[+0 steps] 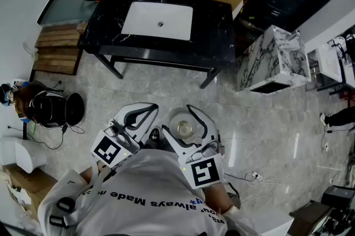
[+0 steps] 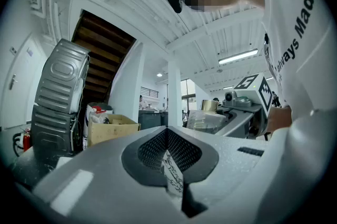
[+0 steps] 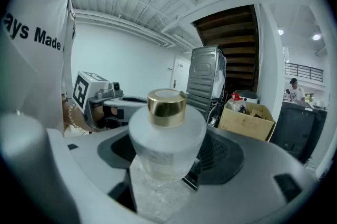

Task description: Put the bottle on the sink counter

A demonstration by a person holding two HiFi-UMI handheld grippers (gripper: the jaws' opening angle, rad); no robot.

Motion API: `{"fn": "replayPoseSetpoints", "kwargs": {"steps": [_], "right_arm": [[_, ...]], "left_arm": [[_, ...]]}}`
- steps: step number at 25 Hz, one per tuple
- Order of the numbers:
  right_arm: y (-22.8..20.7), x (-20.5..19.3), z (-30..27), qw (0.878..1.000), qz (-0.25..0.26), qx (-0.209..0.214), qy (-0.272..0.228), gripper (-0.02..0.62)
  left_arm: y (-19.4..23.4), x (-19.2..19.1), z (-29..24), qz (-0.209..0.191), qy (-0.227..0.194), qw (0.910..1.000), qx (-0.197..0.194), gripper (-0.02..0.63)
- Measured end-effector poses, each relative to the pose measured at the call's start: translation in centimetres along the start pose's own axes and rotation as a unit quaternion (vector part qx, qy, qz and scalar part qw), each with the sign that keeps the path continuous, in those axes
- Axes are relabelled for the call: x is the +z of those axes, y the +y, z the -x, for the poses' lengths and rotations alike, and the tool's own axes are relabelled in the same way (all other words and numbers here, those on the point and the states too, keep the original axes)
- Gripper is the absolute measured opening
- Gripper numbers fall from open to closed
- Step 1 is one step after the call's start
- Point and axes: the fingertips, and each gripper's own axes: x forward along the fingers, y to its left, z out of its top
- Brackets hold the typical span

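Although the bottle (image 3: pixel 167 139) is off the ground and in your right gripper (image 1: pixel 187 120), the main part of the job lies ahead of you. That gripper has its jaws spread wide round the frosted body of the bottle and pressed against it on both sides. The gold cap (image 3: pixel 167 107) stands upright above them, so the pick-up looks done. Your left gripper (image 2: pixel 167 133) has its jaws brought together with nothing between them, and it sits just beside the right one, close in front of your chest (it has no part in the carry as things stand). The sink counter (image 1: pixel 219 21) is well apart from both grippers, across a stretch of pale floor (image 1: pixel 166 82). Its black top shows bare room on either side of the white basin (image 1: pixel 158 21). What is left, as I judge it, is the whole carry and the set-down. You need to walk up to the counter, bring the bottle over the black top rather than the basin, stand it on its base, and let go. Keep it upright on the way, since you are gripping a smooth, rounded body and a tilt could let it slip.
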Motion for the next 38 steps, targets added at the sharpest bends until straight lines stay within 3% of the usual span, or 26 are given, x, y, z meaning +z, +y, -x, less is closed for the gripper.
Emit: {"fn": "replayPoseSetpoints", "kwargs": {"steps": [12,25,38], "right_arm": [[3.2,1.9,1.2,1.0,0.011,0.011,-0.014,0.333],[4.7,3.1,-1.9,1.0,0.014,-0.01,-0.012,0.333],[1.0,2.3,-4.7,1.0,0.01,-0.026,0.003,0.333]], "left_arm": [[-1.1,1.0,2.5,-0.001,-0.009,1.0,-0.001,0.003],[1.0,0.4,4.6,0.011,-0.004,0.9994,-0.032,0.003],[4.3,-0.2,1.5,0.012,0.0,0.9991,-0.04,0.003]]}}
